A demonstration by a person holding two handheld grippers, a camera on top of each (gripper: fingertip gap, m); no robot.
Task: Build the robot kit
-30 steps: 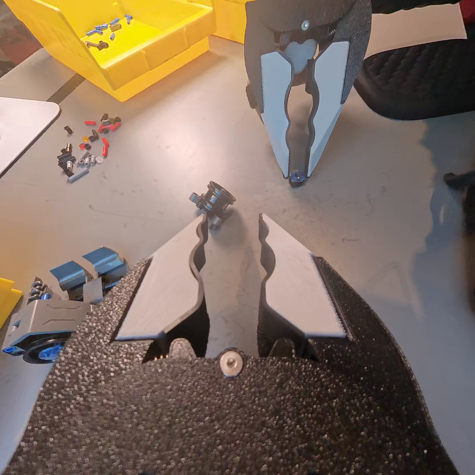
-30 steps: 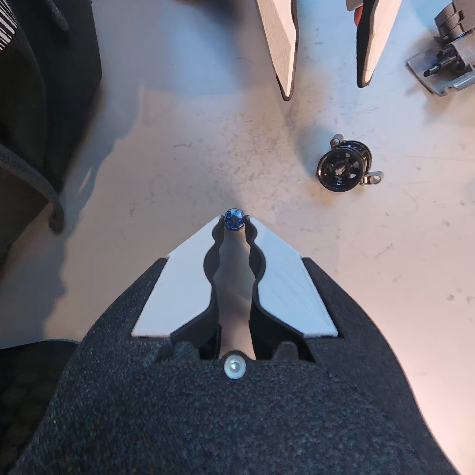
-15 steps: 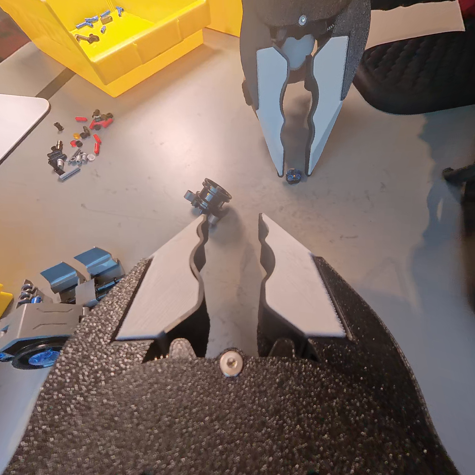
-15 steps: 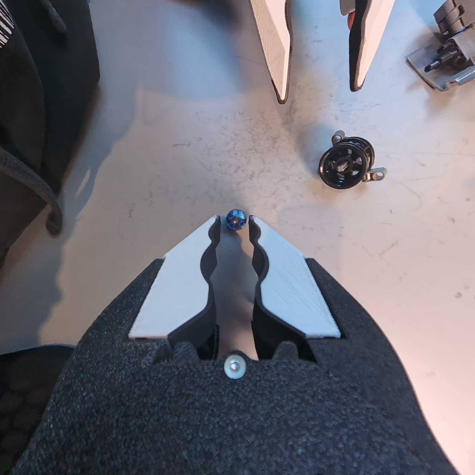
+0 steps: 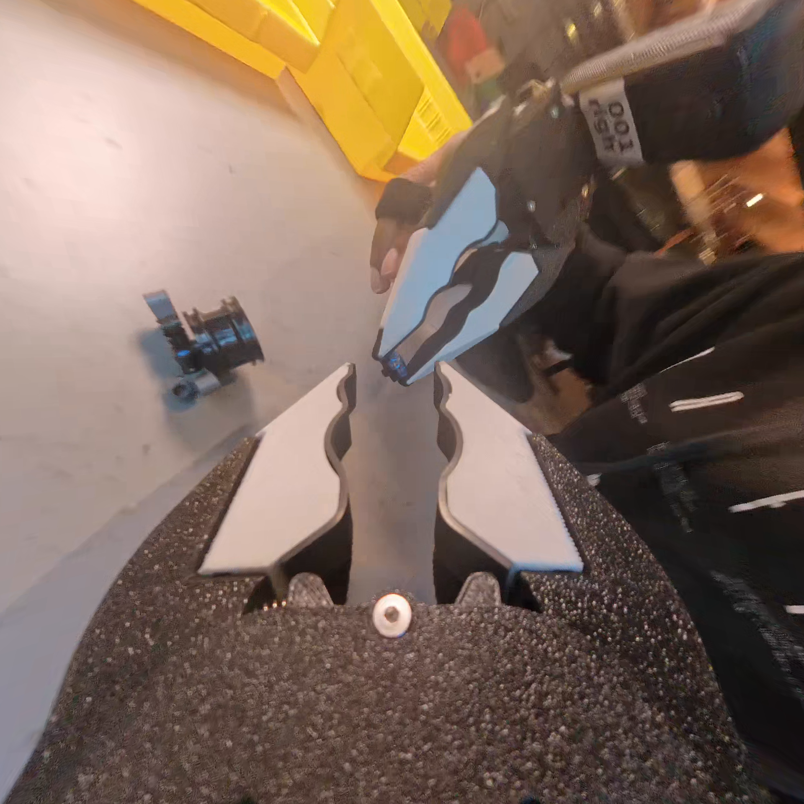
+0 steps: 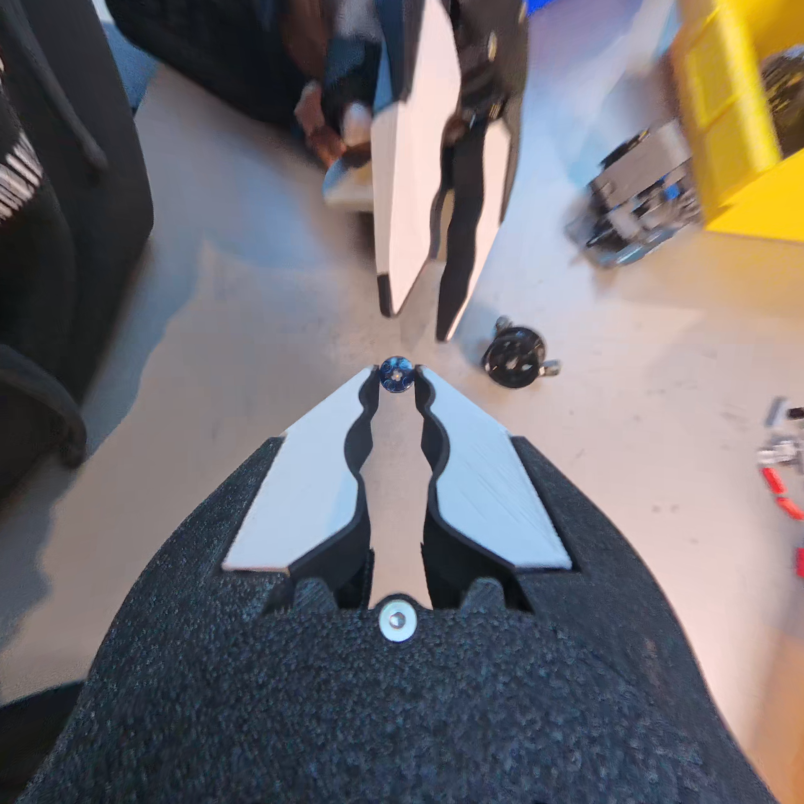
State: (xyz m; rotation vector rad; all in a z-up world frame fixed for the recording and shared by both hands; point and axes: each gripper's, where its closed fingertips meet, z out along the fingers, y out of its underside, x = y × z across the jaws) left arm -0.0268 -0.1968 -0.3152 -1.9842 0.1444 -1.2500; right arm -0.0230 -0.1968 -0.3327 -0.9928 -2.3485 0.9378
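Wheel hub (image 5: 217,337), black and spool-shaped, lies on its side on the grey table (image 5: 130,174), off to the left of my left gripper (image 5: 393,376) and just beyond its left fingertip; its long axis runs roughly across my line of reach, the flanged open end turned toward the fingers, and one small grey connector (image 5: 191,388) pokes out beside it. My left jaws stand spread with nothing between them. Straight ahead of that gap, nearly touching it, comes the tip of my right gripper (image 5: 398,372), pinching a single small blue round piece (image 5: 396,363). In the right wrist view the same blue piece (image 6: 396,374) sits clamped at the very tips of the right gripper (image 6: 396,375), its studded face toward the camera, held above the table. So the blue piece lies dead ahead of the left jaws, while the hub is off to the side, nearer my left gripper than my right.

By count: one hub, one blue piece, two grippers. Further right I see one grey and blue part-built model (image 6: 639,209), blurred, against a yellow bin (image 6: 731,130), and a scatter of small red and grey pieces (image 6: 783,470) at the edge, too smeared to count. Two more yellow bins (image 5: 370,87) show in the left wrist view.
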